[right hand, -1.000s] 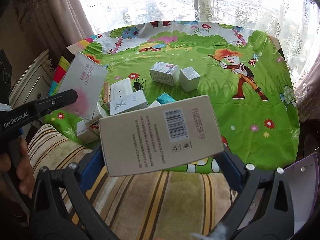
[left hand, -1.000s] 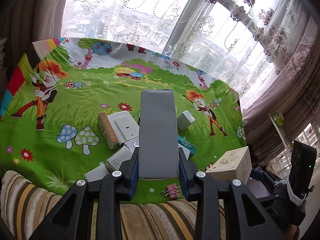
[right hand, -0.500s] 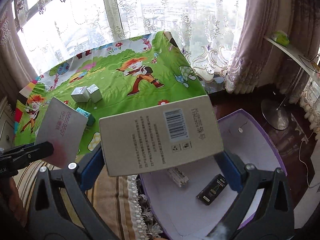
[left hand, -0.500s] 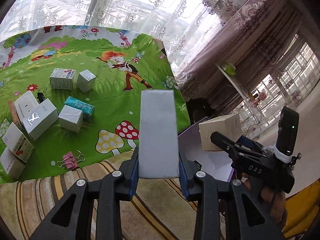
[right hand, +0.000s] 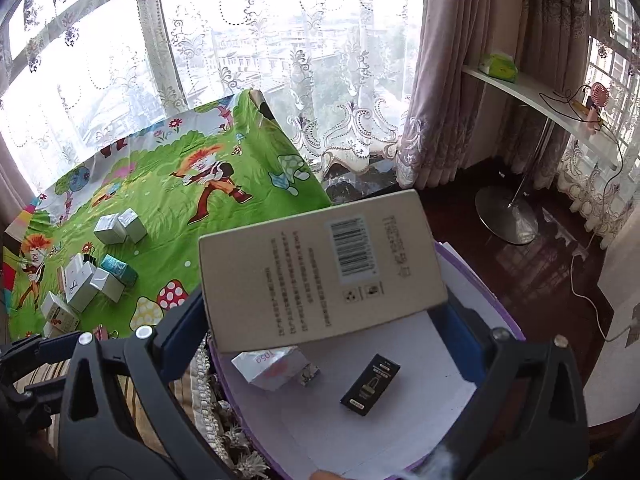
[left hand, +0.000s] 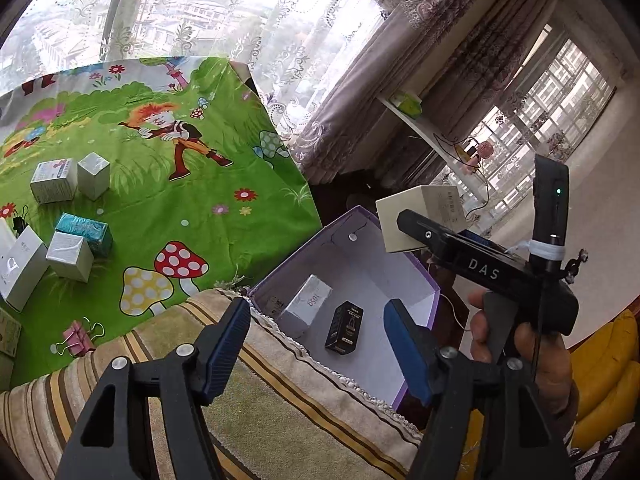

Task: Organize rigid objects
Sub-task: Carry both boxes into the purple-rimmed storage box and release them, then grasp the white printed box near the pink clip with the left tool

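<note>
Hovering over the purple storage box (left hand: 420, 280), my left tool (left hand: 316, 340) hangs with its blue pads apart and nothing between them; its jaws have just been opening, and the white carton (left hand: 306, 306) it carried now lies tilted on the box floor at about twelve o'clock from the tips. Just beside that carton, toward three o'clock, lies a small black packet (left hand: 345, 327), already sorted.

My right tool (right hand: 324, 312) is clamped on a flat beige carton (right hand: 320, 264), barcode face up, held over the same box (right hand: 472, 268), I judge so that it can drop in beside the others. From the left view, that tool (left hand: 416, 230) shows at two o'clock, a hand (left hand: 532, 344) on its grip.

Farther off, at ten o'clock, the counter under its green cartoon cloth (left hand: 160, 208) carries what is left to sort: white and silver cartons (left hand: 70, 256), a teal one (left hand: 84, 234), and a pink binder clip (left hand: 76, 338) near the cloth's near edge. The box sits low beside the counter, an easy reach for both hands.
</note>
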A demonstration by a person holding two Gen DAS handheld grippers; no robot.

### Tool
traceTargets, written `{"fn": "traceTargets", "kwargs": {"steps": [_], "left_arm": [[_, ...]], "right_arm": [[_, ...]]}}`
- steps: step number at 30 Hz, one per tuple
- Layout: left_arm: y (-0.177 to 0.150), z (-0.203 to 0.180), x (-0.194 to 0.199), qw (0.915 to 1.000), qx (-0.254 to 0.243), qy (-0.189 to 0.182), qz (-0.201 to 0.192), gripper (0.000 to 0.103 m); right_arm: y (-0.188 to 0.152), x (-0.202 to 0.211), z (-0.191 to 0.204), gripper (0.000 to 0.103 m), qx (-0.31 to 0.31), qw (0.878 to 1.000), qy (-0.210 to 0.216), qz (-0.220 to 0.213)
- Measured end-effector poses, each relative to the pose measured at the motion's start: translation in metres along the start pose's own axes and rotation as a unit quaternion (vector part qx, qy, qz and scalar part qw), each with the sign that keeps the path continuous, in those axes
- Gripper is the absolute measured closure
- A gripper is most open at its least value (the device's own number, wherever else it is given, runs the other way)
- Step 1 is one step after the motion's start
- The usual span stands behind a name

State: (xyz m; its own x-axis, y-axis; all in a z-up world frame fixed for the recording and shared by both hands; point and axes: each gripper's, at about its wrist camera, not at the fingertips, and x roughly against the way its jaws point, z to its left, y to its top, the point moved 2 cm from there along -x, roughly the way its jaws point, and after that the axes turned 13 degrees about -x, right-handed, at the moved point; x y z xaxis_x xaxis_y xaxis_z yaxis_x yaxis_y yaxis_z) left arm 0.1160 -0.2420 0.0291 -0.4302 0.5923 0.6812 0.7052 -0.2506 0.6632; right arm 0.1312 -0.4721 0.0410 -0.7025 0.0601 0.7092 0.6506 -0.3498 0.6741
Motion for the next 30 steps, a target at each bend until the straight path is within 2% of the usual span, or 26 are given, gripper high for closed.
{"fn": "traceTargets", "kwargs": {"steps": [5,10,12,15,18,24,27,30], "left_arm": [[0.006,0.008,0.034,0.9938,-0.056,0.076,-0.060,0.033],[0.002,0.019,0.066,0.9821,-0.099,0.142,-0.074,0.029],[-0.002,0.030,0.075,0.9756,-0.105,0.178,-0.074,0.028],[-0.013,0.056,0.090,0.9697,-0.082,0.220,-0.067,0.028],[-0.022,0.086,0.107,0.9692,-0.040,0.232,-0.073,0.028],[-0.040,0.139,0.149,0.9567,0.030,0.276,-0.088,0.028],[-0.050,0.163,0.169,0.9515,0.061,0.287,-0.091,0.029],[-0.063,0.186,0.189,0.9490,0.102,0.282,-0.099,0.029]], "right_arm": [[0.005,0.015,0.003,0.000,0.016,0.999,-0.004,-0.039],[0.000,0.014,0.007,0.000,0.033,0.999,-0.028,-0.024],[-0.003,0.014,0.006,0.000,0.027,0.999,-0.015,-0.008],[-0.004,0.022,0.010,0.000,0.023,1.000,0.018,-0.006],[-0.003,0.031,0.025,0.000,0.042,0.998,0.025,-0.026],[0.001,0.037,0.052,0.000,0.048,0.996,0.069,-0.026],[0.003,0.035,0.066,0.000,0.047,0.995,0.089,-0.013],[0.003,0.036,0.084,0.000,0.059,0.993,0.099,-0.012]]}}
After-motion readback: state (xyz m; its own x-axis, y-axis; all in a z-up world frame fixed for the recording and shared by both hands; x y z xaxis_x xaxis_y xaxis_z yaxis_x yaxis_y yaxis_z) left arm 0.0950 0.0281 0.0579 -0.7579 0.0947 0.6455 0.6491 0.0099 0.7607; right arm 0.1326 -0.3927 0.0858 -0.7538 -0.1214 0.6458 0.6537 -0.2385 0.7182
